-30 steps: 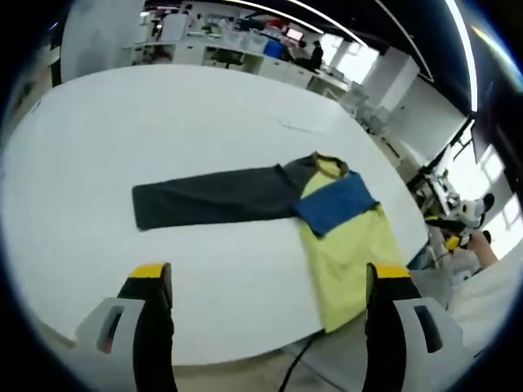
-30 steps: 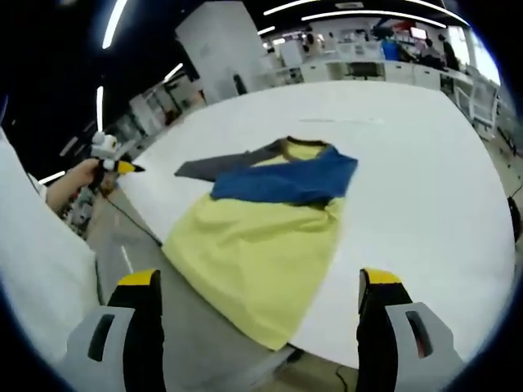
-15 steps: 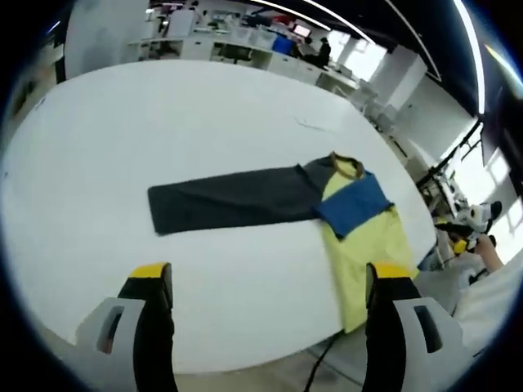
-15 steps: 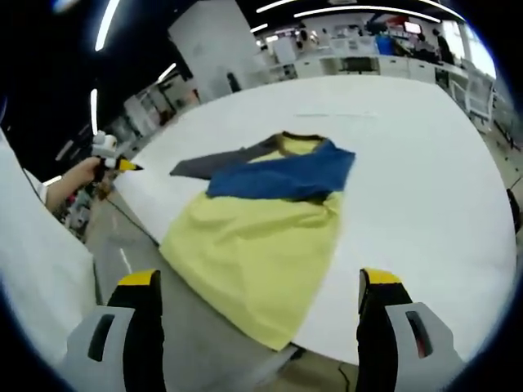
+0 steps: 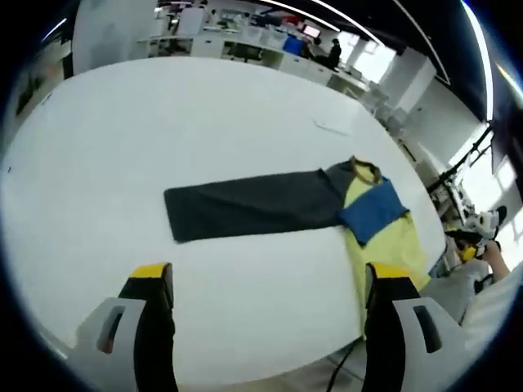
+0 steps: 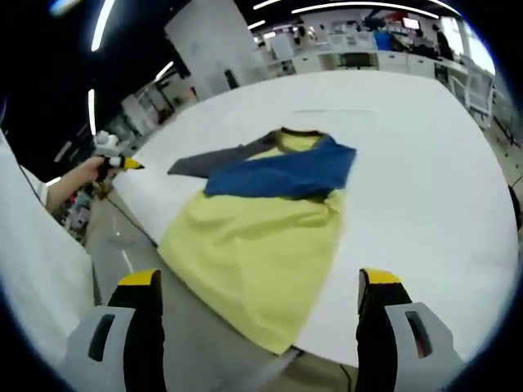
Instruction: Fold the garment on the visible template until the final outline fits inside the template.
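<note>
Garment [image 6: 261, 237] overhanging white table [image 6: 417, 163] edge

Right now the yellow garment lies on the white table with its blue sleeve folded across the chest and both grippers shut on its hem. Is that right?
Not quite. Both grippers, left and right, are open and clear of the garment, as the right gripper view shows; the blue sleeve is folded across it on the table.

Black jaws, yellow tips, grey housings; sleeve [image 6: 33, 269] apparently white.
</note>
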